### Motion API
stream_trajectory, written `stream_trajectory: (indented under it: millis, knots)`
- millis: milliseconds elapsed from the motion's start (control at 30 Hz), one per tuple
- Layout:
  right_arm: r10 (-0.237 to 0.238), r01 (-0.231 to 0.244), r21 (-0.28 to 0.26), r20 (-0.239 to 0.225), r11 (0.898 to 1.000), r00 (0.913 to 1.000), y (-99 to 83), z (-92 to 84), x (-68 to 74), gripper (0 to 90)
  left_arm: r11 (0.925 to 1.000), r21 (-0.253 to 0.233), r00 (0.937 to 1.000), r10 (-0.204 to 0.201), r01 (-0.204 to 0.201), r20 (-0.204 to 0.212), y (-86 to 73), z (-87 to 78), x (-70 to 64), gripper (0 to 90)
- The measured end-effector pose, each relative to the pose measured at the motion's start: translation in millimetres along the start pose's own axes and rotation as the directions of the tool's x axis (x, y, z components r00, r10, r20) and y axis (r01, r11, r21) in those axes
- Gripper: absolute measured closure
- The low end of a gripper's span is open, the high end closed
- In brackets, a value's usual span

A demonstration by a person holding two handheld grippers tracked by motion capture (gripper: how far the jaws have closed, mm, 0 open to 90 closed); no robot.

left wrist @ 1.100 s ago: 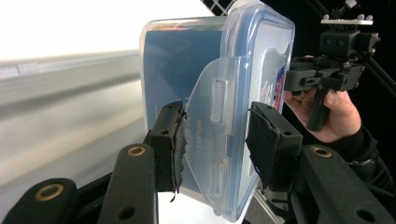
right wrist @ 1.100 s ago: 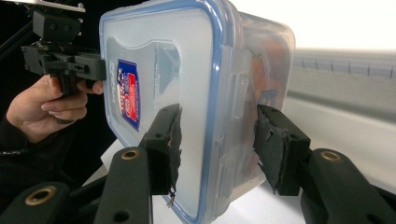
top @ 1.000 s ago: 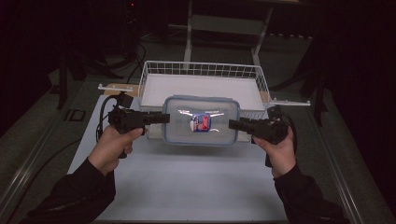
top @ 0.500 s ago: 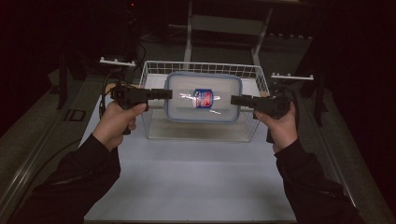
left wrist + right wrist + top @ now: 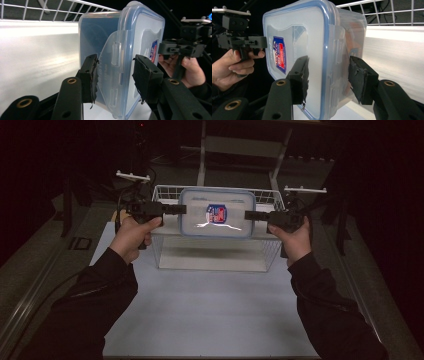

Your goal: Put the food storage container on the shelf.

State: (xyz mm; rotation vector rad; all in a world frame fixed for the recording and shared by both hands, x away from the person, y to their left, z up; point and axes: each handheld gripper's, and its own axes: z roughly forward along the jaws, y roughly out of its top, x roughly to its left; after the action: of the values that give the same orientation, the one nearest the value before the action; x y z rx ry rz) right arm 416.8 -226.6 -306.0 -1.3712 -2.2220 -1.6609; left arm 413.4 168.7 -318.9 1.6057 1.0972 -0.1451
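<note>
A clear plastic container (image 5: 200, 222) with a blue-rimmed lid and a red and blue sticker hangs level above the white wire basket (image 5: 165, 242). My left gripper (image 5: 183, 210) is shut on its left end and my right gripper (image 5: 247, 215) on its right end. In the left gripper view the jaws clamp the container (image 5: 140, 32) across its side clip, lid to the right. In the right gripper view the pads (image 5: 303, 75) press the lid and the underside of the container (image 5: 297, 30). Something orange-brown shows dimly inside.
The basket stands at the far end of the white table top (image 5: 210, 310), which lies open in front of it. A metal stand (image 5: 240, 145) rises behind the basket. Dark floor and cables surround the table.
Both hands have carried the container away from me and upward, from the table in front of the basket to above the basket. The grip on both ends is unchanged.
</note>
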Motion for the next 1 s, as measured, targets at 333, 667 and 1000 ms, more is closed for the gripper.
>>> stream_trajectory:
  millis: [333,667,1000]
  knots:
    - [0.036,-0.036,-0.002,0.004,0.999,0.9993,9.0,5.6,-12.8,51.0,0.9996,-0.010,0.9996,-0.027,0.027,0.009,8.4,7.4,8.9,54.8]
    - [0.058,-0.058,-0.002,0.061,0.998,0.9964,15.2,11.5,-15.2,47.2,0.9991,-0.017,0.9989,-0.040,0.040,-0.022,11.9,17.1,12.1,50.9]
    - [0.086,-0.088,0.015,0.103,0.996,0.9909,14.6,22.1,-18.3,44.6,0.9972,-0.041,0.9950,-0.065,0.062,-0.076,14.5,24.8,24.2,49.5]
